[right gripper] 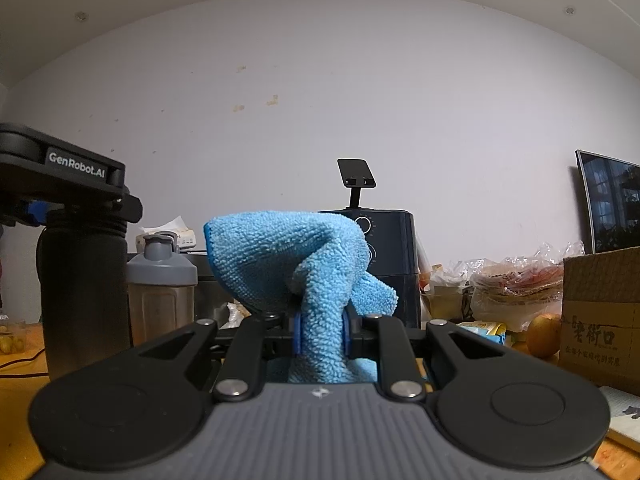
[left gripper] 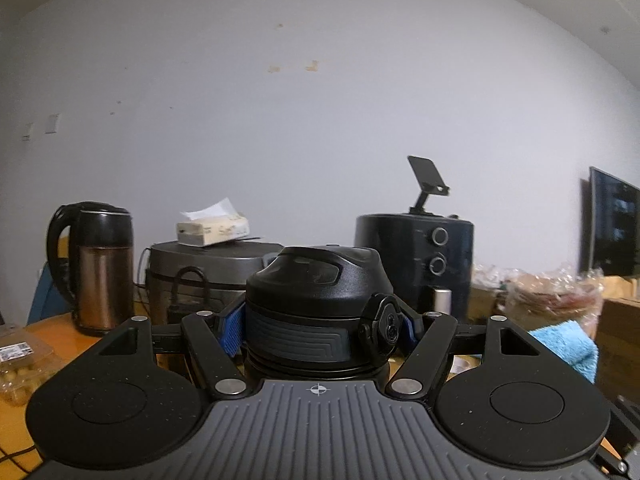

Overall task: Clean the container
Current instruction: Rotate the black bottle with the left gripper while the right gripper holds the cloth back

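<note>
Between the left gripper's (left gripper: pixel 318 330) blue pads (left gripper: pixel 232 330): a black bottle (left gripper: pixel 316 316), clamped around its lid, upright.
Between the right gripper's (right gripper: pixel 321 338) fingers: a blue cloth (right gripper: pixel 304 264), pinched tight, bunched and standing up past the fingertips, one corner drooping to the right. Seen left of the right fingers: that same bottle (right gripper: pixel 86 292), dark body standing on the orange table (right gripper: pixel 20 392), gripped at the top by the left gripper (right gripper: pixel 60 188). Just right of the bottle, beyond the fingers: a grey-lidded shaker (right gripper: pixel 162 296). Past the left fingertips: a kettle (left gripper: pixel 98 268) far left, a rice cooker (left gripper: pixel 208 268) with a tissue box (left gripper: pixel 214 228) on top, an air fryer (left gripper: pixel 424 260) to the right carrying a phone stand (left gripper: pixel 428 184). Right of the right fingers: plastic bags (right gripper: pixel 512 280), an orange (right gripper: pixel 543 334), a cardboard box (right gripper: pixel 600 316).
</note>
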Demonstrator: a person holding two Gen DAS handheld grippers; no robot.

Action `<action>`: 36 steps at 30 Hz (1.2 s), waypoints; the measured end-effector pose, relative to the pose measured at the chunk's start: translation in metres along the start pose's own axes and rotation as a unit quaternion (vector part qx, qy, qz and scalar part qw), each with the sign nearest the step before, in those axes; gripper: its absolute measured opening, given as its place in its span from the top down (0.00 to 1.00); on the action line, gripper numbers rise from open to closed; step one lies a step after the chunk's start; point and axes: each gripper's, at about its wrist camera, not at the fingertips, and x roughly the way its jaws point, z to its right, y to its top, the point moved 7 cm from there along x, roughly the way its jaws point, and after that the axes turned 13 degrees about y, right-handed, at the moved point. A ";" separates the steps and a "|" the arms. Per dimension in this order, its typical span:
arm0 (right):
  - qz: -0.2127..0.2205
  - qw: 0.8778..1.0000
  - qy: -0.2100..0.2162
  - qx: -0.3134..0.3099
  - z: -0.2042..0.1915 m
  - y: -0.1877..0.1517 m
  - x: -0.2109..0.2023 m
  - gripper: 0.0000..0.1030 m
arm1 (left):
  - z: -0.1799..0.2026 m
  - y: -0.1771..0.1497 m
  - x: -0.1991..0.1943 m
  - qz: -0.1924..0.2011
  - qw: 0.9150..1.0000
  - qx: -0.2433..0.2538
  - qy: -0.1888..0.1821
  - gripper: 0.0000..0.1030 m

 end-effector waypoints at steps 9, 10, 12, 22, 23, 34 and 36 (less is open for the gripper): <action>0.000 1.000 0.001 0.003 0.004 0.001 0.004 0.84 | -0.002 -0.005 -0.001 0.002 0.999 0.010 -0.036 0.34; 0.000 1.000 0.001 0.003 0.004 0.001 0.003 0.84 | -0.002 -0.006 -0.001 0.003 0.999 0.011 -0.041 0.34; 0.001 1.000 0.001 0.004 0.004 0.001 0.004 0.84 | -0.002 -0.007 -0.002 0.007 0.999 0.015 -0.051 0.34; 0.003 1.000 -0.001 0.005 0.001 0.000 0.002 0.84 | -0.003 -0.009 -0.005 0.024 0.995 0.026 -0.090 0.34; 0.003 1.000 0.000 0.005 0.000 -0.001 0.002 0.84 | -0.004 -0.009 -0.006 0.026 0.995 0.026 -0.096 0.34; 0.003 1.000 0.000 0.007 0.001 -0.001 0.001 0.84 | -0.013 -0.011 -0.005 0.044 0.985 0.025 -0.164 0.34; 0.003 1.000 0.000 0.007 0.001 -0.001 0.001 0.84 | -0.014 -0.011 -0.004 0.047 0.983 0.026 -0.178 0.34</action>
